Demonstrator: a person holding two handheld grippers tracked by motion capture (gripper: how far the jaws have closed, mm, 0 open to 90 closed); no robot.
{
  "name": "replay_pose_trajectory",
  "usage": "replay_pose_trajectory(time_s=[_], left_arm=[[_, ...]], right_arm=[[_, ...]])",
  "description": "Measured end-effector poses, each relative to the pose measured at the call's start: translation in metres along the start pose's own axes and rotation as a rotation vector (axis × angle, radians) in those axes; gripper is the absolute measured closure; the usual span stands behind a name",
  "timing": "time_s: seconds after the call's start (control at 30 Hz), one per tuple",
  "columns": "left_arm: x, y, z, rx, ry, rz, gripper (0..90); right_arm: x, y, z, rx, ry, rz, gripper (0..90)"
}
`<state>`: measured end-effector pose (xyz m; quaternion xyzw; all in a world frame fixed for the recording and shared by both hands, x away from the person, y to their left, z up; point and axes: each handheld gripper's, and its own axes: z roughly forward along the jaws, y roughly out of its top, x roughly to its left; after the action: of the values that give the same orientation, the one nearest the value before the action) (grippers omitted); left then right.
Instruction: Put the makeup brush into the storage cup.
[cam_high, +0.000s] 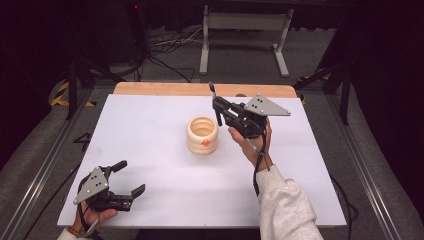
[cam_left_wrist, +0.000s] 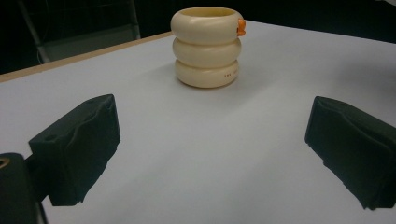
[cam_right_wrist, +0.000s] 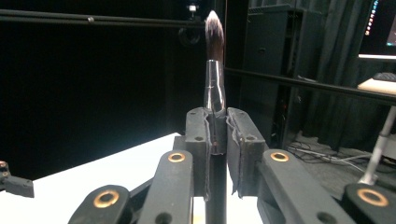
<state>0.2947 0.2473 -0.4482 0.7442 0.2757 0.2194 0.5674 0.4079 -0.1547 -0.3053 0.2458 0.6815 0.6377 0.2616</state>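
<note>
My right gripper (cam_right_wrist: 217, 135) clamped on brush (cam_right_wrist: 215, 60), bristles up, raised just right of cream holder (cam_high: 202, 135) mid-table (cam_high: 150, 125); my left gripper (cam_high: 125, 177) jaws apart, near front-left corner, facing holder

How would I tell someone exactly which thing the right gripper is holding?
Start at the white table, with the cream ringed holder near its middle. Just right of it, the right gripper is shut on a brush. It stands bristles up: a dark handle, a shiny metal collar and a pointed dark tuft.
</note>
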Motion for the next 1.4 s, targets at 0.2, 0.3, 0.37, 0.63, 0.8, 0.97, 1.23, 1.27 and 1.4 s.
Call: replay_pose_trajectory(time_s=[0.2, 0.3, 0.37, 0.63, 0.8, 0.97, 1.23, 1.27, 1.4], left_arm=[[0.000, 0.000, 0.000, 0.000, -0.001, 0.000, 4.2], [0.000, 0.000, 0.000, 0.001, 0.000, 0.000, 4.2], [0.000, 0.000, 0.000, 0.001, 0.003, 0.001, 4.2], [0.000, 0.000, -0.001, 0.000, 0.004, 0.009, 4.4], [0.000, 0.000, -0.001, -0.006, 0.006, 0.004, 4.5], [0.000, -0.001, -0.001, -0.008, 0.003, -0.002, 4.6], [-0.001, 0.000, -0.003, -0.019, 0.012, 0.010, 4.6], [-0.001, 0.000, -0.003, -0.027, 0.020, 0.008, 5.0], [-0.002, 0.000, -0.004, -0.029, 0.017, 0.009, 5.0]], right_arm=[[0.001, -0.002, 0.012, -0.010, 0.002, -0.003, 80.1], [0.001, -0.004, 0.018, -0.019, 0.011, 0.005, 80.1], [0.001, -0.006, 0.022, -0.016, 0.004, 0.000, 80.1], [-0.002, -0.014, 0.036, -0.013, -0.004, 0.003, 80.1], [-0.004, -0.019, 0.042, -0.004, -0.010, 0.008, 80.1], [-0.007, -0.025, 0.049, -0.002, -0.015, 0.023, 80.1], [-0.007, -0.035, 0.057, -0.003, -0.028, 0.041, 80.1], [-0.008, -0.037, 0.059, -0.001, -0.027, 0.045, 80.1], [-0.008, -0.041, 0.062, 0.003, -0.026, 0.046, 80.1]])
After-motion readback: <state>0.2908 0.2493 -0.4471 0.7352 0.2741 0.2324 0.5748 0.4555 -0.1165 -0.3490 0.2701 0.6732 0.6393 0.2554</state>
